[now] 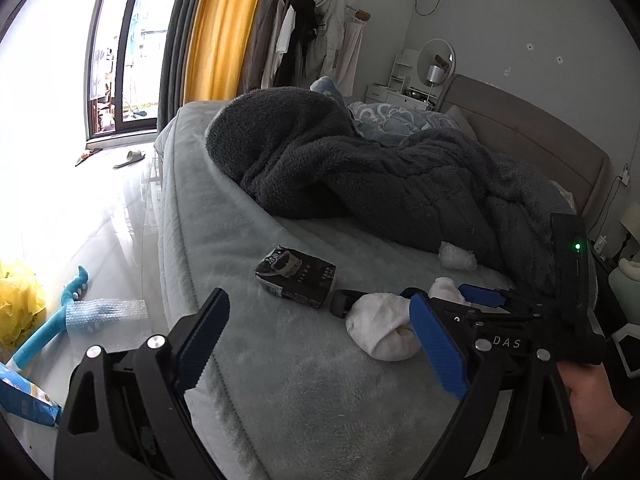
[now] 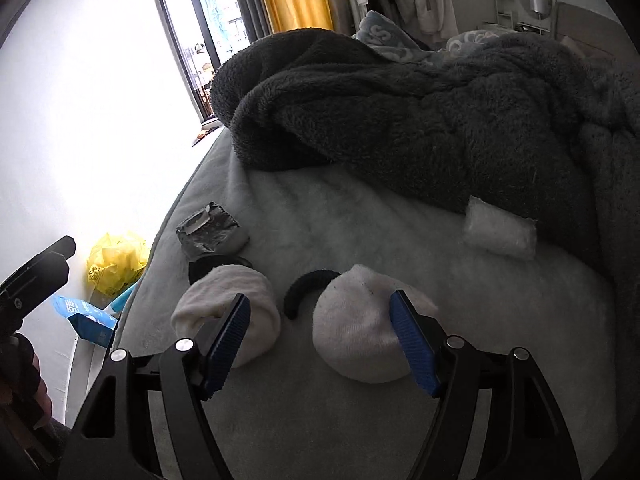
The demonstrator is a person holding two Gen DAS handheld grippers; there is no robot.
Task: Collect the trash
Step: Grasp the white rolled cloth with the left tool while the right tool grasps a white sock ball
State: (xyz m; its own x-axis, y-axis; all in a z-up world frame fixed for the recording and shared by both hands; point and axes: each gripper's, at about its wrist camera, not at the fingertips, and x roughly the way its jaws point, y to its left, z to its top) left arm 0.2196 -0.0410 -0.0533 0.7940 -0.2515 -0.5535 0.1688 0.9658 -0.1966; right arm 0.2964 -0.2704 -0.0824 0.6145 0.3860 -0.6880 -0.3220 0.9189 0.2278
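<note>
Both grippers, left [image 1: 316, 344] & right [image 2: 320, 344], jaws released, empty, near the dark carton [image 1: 296, 280]; might grab socks [image 2: 360, 328] beside it instead of trash imo.

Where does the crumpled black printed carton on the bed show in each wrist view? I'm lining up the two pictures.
Left wrist view: the crumpled black printed carton lies centre, slightly left, near the bed's edge, above the open left gripper.
Right wrist view: the carton sits left of centre, beyond the left white rolled sock.
Shared landmark: the dark grey fleece blanket heaped behind it.
</note>
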